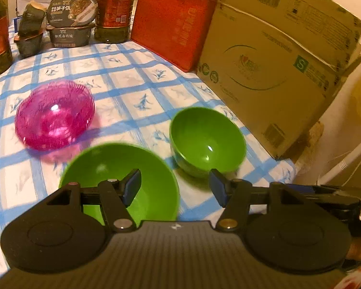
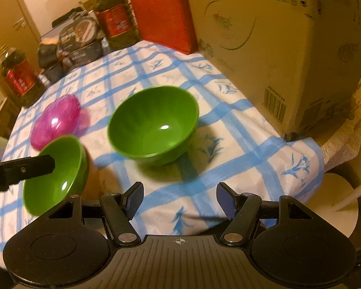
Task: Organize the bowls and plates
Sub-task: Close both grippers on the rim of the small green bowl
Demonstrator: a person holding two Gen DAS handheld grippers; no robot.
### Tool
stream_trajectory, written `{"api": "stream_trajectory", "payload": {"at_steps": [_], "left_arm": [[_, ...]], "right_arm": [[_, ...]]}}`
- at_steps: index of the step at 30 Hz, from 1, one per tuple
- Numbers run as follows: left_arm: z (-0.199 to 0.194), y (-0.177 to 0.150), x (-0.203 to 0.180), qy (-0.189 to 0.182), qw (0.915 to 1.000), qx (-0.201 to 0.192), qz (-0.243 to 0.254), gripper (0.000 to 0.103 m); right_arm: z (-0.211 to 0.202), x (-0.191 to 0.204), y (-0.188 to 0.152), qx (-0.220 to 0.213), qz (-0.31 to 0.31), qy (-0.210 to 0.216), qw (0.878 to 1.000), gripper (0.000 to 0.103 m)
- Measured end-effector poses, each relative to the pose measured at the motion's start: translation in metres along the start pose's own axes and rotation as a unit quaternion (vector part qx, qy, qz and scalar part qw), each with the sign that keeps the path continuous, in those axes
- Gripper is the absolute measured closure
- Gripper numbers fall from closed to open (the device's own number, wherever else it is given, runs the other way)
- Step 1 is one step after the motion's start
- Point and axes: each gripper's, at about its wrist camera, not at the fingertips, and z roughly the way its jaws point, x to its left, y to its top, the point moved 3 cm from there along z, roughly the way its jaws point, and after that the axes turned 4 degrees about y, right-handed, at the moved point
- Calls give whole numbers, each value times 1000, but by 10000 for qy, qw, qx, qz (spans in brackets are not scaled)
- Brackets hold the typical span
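Two green bowls and a pink see-through bowl (image 1: 55, 114) sit on a blue-checked tablecloth (image 1: 122, 82). In the left wrist view the near green bowl (image 1: 118, 168) lies under my open left gripper (image 1: 175, 185), whose left finger is over the bowl's inside; the far green bowl (image 1: 207, 139) stands to the right. In the right wrist view my right gripper (image 2: 180, 197) is open and empty above the cloth, short of the far green bowl (image 2: 154, 125). The near green bowl (image 2: 57, 175) is at the left with the left gripper's finger (image 2: 24, 168) over it. The pink bowl (image 2: 56, 120) lies behind.
A large cardboard box (image 1: 276, 60) and a red bag (image 1: 170, 21) stand along the right and back. Oil bottles (image 1: 113, 9) and dark food packs (image 1: 69, 24) stand at the back left. The table edge (image 2: 300, 168) drops off at the right.
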Motion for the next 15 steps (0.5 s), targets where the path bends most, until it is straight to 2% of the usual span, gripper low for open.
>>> {"api": "stream_trajectory", "payload": {"at_steps": [8,15], "left_arm": [[47,41,4,-154,9994,277,136,46],[101,60,-8,-241,9961,704,475,56]], "right_arm": [[18,-14,28,-82,336,153,9993,36],[46,-25,47,-29,447,177,9988,37]]}}
